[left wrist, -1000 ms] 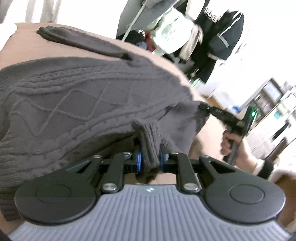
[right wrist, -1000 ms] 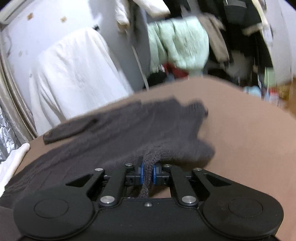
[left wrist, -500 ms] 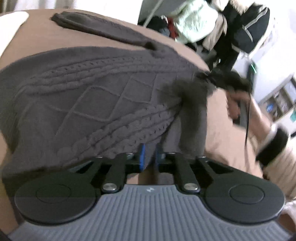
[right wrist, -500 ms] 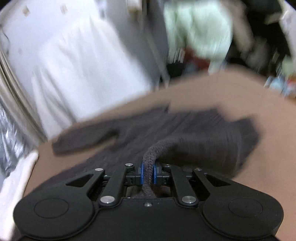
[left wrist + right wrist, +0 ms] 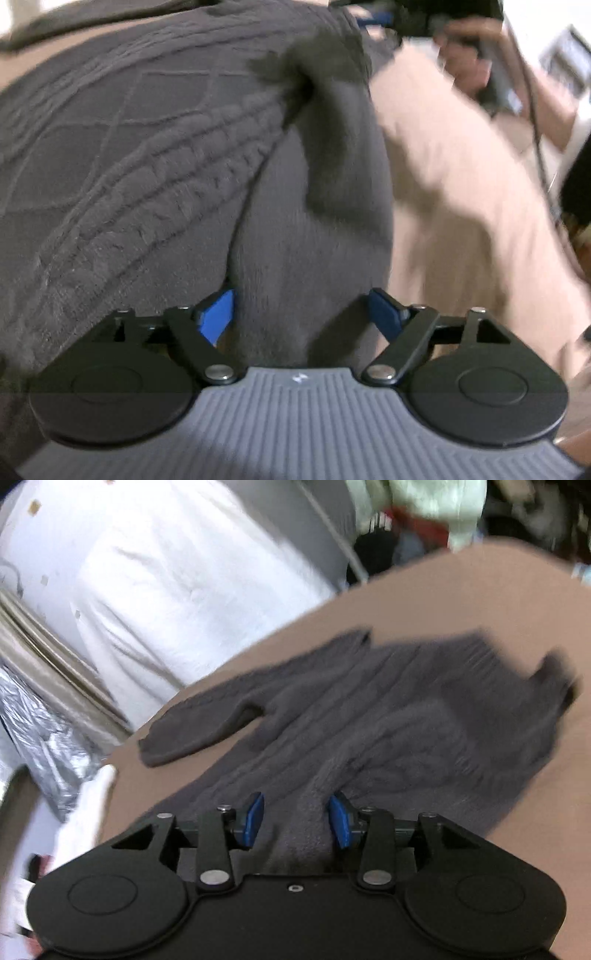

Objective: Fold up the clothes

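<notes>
Letting go after folding a sleeve over: my left hand-held gripper [image 5: 301, 308] is opening wide, the smooth sleeve fabric lying loose between its blue pads, and my right hand-held gripper [image 5: 295, 821] is opening too, its knit fold slack between the pads. The dark grey cable-knit sweater [image 5: 388, 716] lies spread on the tan surface [image 5: 443, 594], ribbed and soft, other sleeve [image 5: 207, 727] out flat. Next I'd guess I need to back both off and regrip that far sleeve.
</notes>
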`<state>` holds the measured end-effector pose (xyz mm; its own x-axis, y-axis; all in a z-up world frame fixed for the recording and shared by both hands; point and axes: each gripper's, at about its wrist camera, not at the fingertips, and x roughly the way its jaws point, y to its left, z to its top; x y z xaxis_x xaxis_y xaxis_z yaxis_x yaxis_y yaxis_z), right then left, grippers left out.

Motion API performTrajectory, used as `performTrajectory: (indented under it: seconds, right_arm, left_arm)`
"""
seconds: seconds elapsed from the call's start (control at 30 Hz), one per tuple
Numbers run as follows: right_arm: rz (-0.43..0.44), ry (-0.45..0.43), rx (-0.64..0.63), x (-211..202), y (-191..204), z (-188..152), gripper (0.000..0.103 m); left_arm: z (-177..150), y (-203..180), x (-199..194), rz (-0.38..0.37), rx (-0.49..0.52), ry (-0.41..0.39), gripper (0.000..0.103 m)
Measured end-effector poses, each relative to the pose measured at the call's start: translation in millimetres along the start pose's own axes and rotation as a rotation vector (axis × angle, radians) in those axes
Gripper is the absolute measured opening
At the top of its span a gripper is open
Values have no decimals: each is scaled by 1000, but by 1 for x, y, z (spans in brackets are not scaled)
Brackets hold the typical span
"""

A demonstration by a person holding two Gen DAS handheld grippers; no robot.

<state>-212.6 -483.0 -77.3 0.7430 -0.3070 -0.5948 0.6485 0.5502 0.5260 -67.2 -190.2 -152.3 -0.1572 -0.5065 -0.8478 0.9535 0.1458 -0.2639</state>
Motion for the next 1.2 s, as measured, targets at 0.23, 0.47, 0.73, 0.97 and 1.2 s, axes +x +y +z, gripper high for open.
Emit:
performTrajectory:
  seconds: [0.23, 0.47, 0.73, 0.97, 1.2]
  right_arm:
    - [-26, -96, -25, -54, -19, -33, 46]
    - [-118, -38, -234, -41, 3, -76, 46]
    - [-230, 9, -478, -17, 43, -93, 48]
    - [-387, 22, -617, 3, 61, -107, 56]
    - [-469, -7, -636, 17, 69, -96, 57]
  left_arm:
    - [-5, -6, 14, 68, 58, -7, 61]
    - [-1, 24, -35, -52, -109, -103, 17]
    - [-3, 152, -83, -139, -667, -320, 26]
    - [-21, 194, -89, 65, -774, -344, 43]
    - [-12, 159, -141, 228, -480, -482, 71]
